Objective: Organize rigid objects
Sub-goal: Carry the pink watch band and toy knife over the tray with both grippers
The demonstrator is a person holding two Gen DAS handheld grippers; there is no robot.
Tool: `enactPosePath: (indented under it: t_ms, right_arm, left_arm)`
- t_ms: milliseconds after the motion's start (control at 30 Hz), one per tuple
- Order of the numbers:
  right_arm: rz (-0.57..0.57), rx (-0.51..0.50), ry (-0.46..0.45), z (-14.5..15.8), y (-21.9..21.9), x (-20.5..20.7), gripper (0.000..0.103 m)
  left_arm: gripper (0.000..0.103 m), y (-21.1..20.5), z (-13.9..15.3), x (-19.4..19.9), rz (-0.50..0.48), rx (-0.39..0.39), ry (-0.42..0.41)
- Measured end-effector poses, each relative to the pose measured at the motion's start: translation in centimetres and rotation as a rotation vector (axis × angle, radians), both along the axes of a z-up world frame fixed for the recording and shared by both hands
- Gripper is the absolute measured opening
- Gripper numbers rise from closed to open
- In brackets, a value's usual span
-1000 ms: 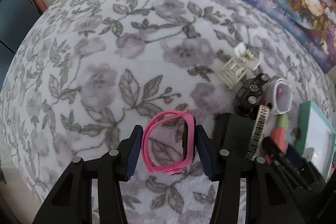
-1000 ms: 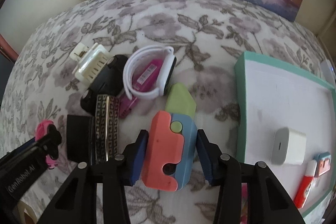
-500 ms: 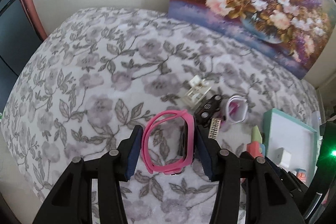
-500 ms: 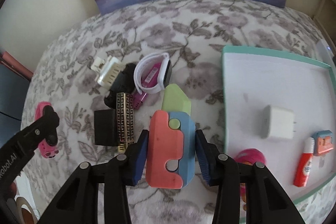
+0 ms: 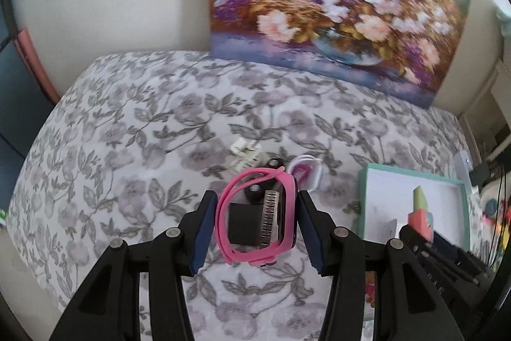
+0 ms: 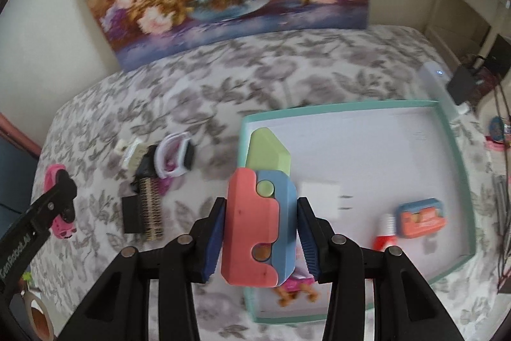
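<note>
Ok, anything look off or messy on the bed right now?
Nothing damaged or spilled. A small heap remains on the floral cover left of the teal tray: the white watch, black toy car, gold-patterned bar and black block lie jumbled together. Both claws carry their items clear of it.

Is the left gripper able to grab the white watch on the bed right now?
Probably not yet. The left gripper is already shut on the pink watch, so its jaws are full. The white watch lies uncovered on the bed, beside the black toy car.
</note>
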State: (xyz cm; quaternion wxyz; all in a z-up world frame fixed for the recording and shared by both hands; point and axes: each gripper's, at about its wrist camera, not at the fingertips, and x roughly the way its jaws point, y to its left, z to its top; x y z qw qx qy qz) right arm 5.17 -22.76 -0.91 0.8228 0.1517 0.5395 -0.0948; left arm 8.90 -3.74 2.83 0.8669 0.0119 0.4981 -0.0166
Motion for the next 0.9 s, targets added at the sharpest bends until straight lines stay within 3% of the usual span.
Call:
enactPosePath:
  t_ms: [300,600,900]
  right_arm:
    - [-0.111,0.005,0.031,-1.4,-4.9,-1.0,0.046]
    - [-0.219,0.005,0.043,-2.0,-9.6,-2.3,0.046]
    - [-0.265,0.001,0.047,-2.4,-12.2,-2.7,0.046]
  left_arm:
    - [0.052,-4.3,-1.7,0.2,-0.1,-0.056,0.062]
    - [0.052,-9.3,-3.5,0.2,-0.199,-0.045,0.089]
    - [0.052,-12.3,-5.4,0.6,-0.235,-0.076,0.112]
